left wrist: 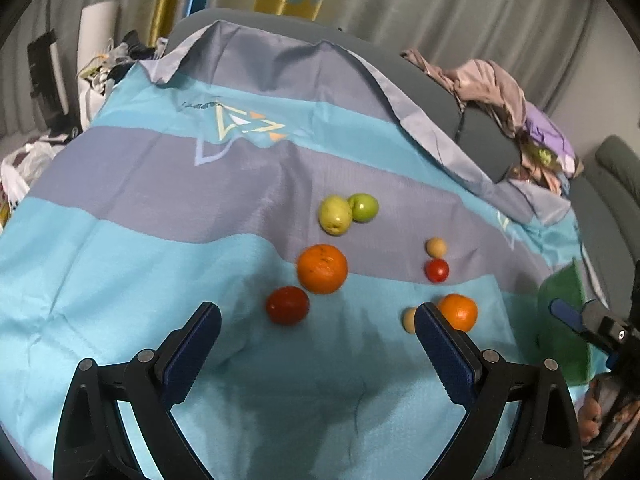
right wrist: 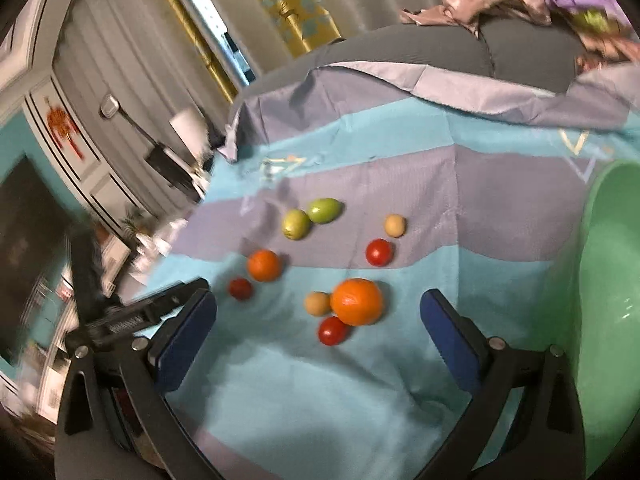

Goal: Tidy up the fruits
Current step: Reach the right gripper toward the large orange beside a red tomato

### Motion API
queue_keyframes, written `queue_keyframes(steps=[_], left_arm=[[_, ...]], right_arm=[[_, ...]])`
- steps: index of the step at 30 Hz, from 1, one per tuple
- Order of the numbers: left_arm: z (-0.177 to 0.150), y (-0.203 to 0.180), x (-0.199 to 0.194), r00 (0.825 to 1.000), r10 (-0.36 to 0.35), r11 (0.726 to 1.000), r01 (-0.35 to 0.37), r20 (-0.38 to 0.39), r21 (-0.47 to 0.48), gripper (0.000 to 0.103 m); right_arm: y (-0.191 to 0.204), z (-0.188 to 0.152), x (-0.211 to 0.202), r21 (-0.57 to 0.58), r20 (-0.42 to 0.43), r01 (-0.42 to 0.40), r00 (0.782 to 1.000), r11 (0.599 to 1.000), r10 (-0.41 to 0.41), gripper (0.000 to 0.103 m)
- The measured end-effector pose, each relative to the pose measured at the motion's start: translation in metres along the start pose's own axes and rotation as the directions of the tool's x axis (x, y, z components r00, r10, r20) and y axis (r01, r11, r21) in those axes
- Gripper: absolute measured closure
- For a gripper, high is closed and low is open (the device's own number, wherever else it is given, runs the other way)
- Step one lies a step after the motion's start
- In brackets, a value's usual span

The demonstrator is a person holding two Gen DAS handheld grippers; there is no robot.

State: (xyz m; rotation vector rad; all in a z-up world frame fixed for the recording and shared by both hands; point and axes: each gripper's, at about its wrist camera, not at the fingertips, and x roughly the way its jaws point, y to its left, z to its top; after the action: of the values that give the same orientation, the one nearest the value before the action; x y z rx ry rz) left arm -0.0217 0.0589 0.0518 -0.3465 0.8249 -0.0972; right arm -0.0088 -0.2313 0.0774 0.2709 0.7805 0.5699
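Fruits lie on a blue and grey striped cloth [left wrist: 120,240]. In the left wrist view: two green fruits [left wrist: 335,214], a big orange [left wrist: 322,268], a red tomato [left wrist: 287,305], a small orange [left wrist: 458,312], a beige ball fruit [left wrist: 436,247] and a small red tomato [left wrist: 437,270]. My left gripper [left wrist: 318,316] is open and empty, above the cloth just short of the tomato. My right gripper [right wrist: 318,304] is open and empty, hovering before an orange [right wrist: 357,301], a tomato [right wrist: 333,330] and a beige fruit [right wrist: 317,303]. A green bowl [right wrist: 608,280] stands at the right.
The cloth covers a grey sofa-like cushion [left wrist: 480,136] with crumpled clothes [left wrist: 500,92] at the back right. Curtains [left wrist: 440,8] hang behind. Clutter and bags [left wrist: 24,168] lie off the left edge. The right gripper [left wrist: 592,320] shows at the left wrist view's right edge.
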Motion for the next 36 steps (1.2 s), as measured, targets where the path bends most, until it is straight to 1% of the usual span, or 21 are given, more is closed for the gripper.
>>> queue_keyframes(steps=[3, 6, 7, 9, 11, 13, 14, 16, 18, 19, 21, 24, 28, 30, 32, 36], left_arm=[[0.002, 0.007, -0.004, 1.000, -0.025, 0.999, 0.025, -0.002, -0.037, 0.010], [0.005, 0.016, -0.008, 0.998, -0.055, 0.995, 0.055, 0.006, -0.088, 0.011], [0.006, 0.018, -0.010, 0.998, -0.061, 0.993, 0.062, 0.009, -0.097, 0.016], [0.007, 0.019, -0.011, 0.998, -0.059, 0.993, 0.059, 0.005, -0.106, 0.024], [0.008, 0.017, -0.009, 0.999, -0.050, 0.994, 0.050, -0.002, -0.099, 0.024], [0.008, 0.013, -0.007, 0.998, -0.057, 0.995, 0.055, -0.014, -0.084, 0.033], [0.007, 0.010, -0.006, 0.997, -0.069, 0.995, 0.068, -0.021, -0.074, 0.034], [0.004, 0.002, -0.003, 0.995, -0.093, 0.994, 0.091, -0.037, -0.060, 0.034], [0.001, -0.006, 0.002, 0.992, -0.114, 0.993, 0.112, -0.058, -0.038, 0.035], [0.000, -0.009, 0.004, 0.990, -0.120, 0.993, 0.118, -0.068, -0.029, 0.040], [-0.003, -0.020, 0.011, 0.987, -0.127, 0.992, 0.128, -0.098, -0.004, 0.047], [-0.007, -0.032, 0.019, 0.981, -0.141, 0.989, 0.145, -0.134, 0.015, 0.047], [-0.006, -0.042, 0.025, 0.973, -0.157, 0.987, 0.163, -0.170, 0.018, 0.048], [-0.006, -0.053, 0.025, 0.970, -0.168, 0.983, 0.178, -0.178, 0.042, 0.048], [-0.004, -0.067, 0.026, 0.962, -0.199, 0.974, 0.215, -0.186, 0.071, 0.047], [-0.001, -0.089, 0.031, 0.952, -0.227, 0.961, 0.254, -0.208, 0.114, 0.047]], right_arm=[[0.002, 0.004, 0.001, -0.002, -0.011, -0.004, 1.000, 1.000, 0.004, 0.002], [0.008, 0.008, 0.003, -0.005, -0.028, -0.017, 0.999, 1.000, 0.017, 0.009], [0.010, 0.010, 0.004, -0.005, -0.024, -0.025, 0.999, 1.000, 0.025, 0.011], [0.014, 0.013, 0.007, -0.006, -0.028, -0.017, 0.999, 1.000, 0.017, 0.015], [0.018, 0.015, 0.012, -0.013, -0.048, -0.001, 0.999, 1.000, 0.000, 0.022], [0.018, 0.015, 0.019, 0.001, -0.077, 0.011, 0.997, 1.000, -0.010, 0.033], [0.018, 0.015, 0.022, 0.011, -0.091, 0.018, 0.996, 1.000, -0.017, 0.037], [0.016, 0.015, 0.031, 0.033, -0.131, 0.054, 0.990, 0.998, -0.049, 0.049], [0.014, 0.015, 0.037, 0.042, -0.159, 0.091, 0.984, 0.995, -0.083, 0.055], [0.013, 0.016, 0.040, 0.046, -0.170, 0.106, 0.981, 0.993, -0.097, 0.059], [0.012, 0.019, 0.044, 0.044, -0.185, 0.118, 0.977, 0.992, -0.108, 0.061], [0.009, 0.023, 0.048, 0.039, -0.196, 0.156, 0.970, 0.987, -0.145, 0.061], [0.006, 0.026, 0.055, 0.046, -0.229, 0.178, 0.960, 0.983, -0.163, 0.061], [0.005, 0.030, 0.052, 0.057, -0.224, 0.167, 0.963, 0.984, -0.150, 0.060], [0.004, 0.035, 0.049, 0.059, -0.216, 0.161, 0.966, 0.985, -0.145, 0.059], [0.000, 0.038, 0.055, 0.061, -0.235, 0.172, 0.960, 0.983, -0.154, 0.059]])
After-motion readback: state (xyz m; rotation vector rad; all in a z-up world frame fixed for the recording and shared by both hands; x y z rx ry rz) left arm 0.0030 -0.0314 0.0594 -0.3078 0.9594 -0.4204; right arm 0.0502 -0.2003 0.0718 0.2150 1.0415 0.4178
